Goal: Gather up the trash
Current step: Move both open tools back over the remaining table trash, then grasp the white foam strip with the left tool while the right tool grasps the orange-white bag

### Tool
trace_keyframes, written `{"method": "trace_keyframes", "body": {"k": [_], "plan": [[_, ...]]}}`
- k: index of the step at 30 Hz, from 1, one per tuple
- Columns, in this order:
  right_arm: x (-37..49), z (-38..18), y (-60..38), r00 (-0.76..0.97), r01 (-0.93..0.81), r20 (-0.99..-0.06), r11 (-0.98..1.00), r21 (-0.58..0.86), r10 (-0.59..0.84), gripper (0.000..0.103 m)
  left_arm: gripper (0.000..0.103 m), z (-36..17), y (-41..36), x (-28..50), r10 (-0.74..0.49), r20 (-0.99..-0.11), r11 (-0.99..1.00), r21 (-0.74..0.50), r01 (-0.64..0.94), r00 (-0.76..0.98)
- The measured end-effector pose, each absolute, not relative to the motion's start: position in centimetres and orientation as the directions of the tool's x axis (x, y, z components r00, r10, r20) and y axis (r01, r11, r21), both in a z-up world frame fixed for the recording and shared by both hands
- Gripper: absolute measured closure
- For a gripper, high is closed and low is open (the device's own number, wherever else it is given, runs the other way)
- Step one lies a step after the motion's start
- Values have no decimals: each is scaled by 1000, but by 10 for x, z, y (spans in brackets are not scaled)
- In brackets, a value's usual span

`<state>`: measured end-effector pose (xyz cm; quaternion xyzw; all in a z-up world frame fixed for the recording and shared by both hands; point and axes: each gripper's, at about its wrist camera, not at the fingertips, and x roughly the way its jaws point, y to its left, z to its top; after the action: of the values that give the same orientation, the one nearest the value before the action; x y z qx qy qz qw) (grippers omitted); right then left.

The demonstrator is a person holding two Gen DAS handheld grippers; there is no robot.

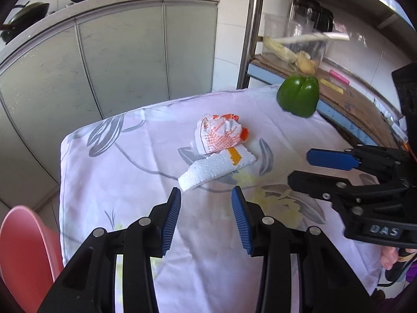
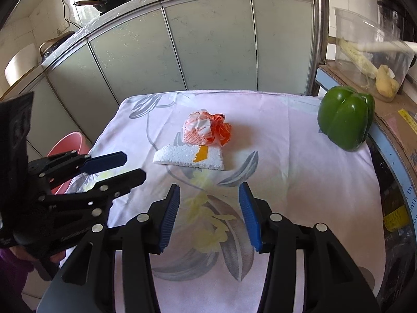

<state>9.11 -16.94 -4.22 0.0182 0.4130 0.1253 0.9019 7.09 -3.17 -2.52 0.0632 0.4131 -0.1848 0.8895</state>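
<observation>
A tabletop [image 1: 109,161] covered with a pale floral cloth carries the trash near its middle: a crumpled orange-and-white wrapper [image 1: 220,133] and, touching its near side, a broken piece of white styrofoam [image 1: 216,169] with a yellow-orange patch. A green bell pepper [image 1: 298,96] stands well apart from them at the far right corner of the cloth.

In the left wrist view the left hand-held gripper [image 1: 206,197] hovers above the cloth just short of the styrofoam, its blue-padded jaws spread with nothing between them. The right hand-held gripper [image 1: 307,167] enters from the right edge, seen side-on, also parted and empty. This view alone shows a pink basin [image 1: 23,247] close at the lower left, below the cloth's edge.

The right wrist view shows the right hand-held gripper [image 2: 209,193] head-on, jaws apart over the flower print, the styrofoam [image 2: 187,157] and wrapper [image 2: 206,130] ahead of it. The left hand-held gripper [image 2: 130,167] comes in from the left here, with the pink basin [image 2: 67,143] partly hidden behind it. This view gives the clearer look at the pepper [image 2: 345,120] and at a clear plastic container [image 2: 370,52] on the cardboard-covered shelf beside it, holding corn and a yellowish item. Grey-green cabinet doors [image 2: 208,44] with woks on top stand behind the tabletop.
</observation>
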Motion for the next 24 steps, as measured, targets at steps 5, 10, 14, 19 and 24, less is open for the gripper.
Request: {"method": "trace_keyframes", "body": {"k": [5, 10, 14, 19, 24], "plan": [[94, -46, -175, 620, -198, -747, 969, 146, 240, 55, 63, -33, -38, 87, -244, -789, 904, 27, 428, 564], [97, -48, -180, 612, -188, -754, 970, 152, 237, 55, 63, -44, -48, 101, -226, -814, 872, 77, 484, 535], [101, -51, -181, 606, -188, -760, 970, 152, 236, 55, 63, -52, -56, 112, -221, -831, 847, 95, 523, 510], [106, -55, -182, 595, -190, -769, 970, 150, 235, 55, 60, -59, -59, 125, -230, -839, 832, 93, 547, 493], [113, -59, -183, 591, -186, -772, 971, 153, 235, 55, 61, -61, -56, 133, -267, -823, 844, 52, 534, 502]]}}
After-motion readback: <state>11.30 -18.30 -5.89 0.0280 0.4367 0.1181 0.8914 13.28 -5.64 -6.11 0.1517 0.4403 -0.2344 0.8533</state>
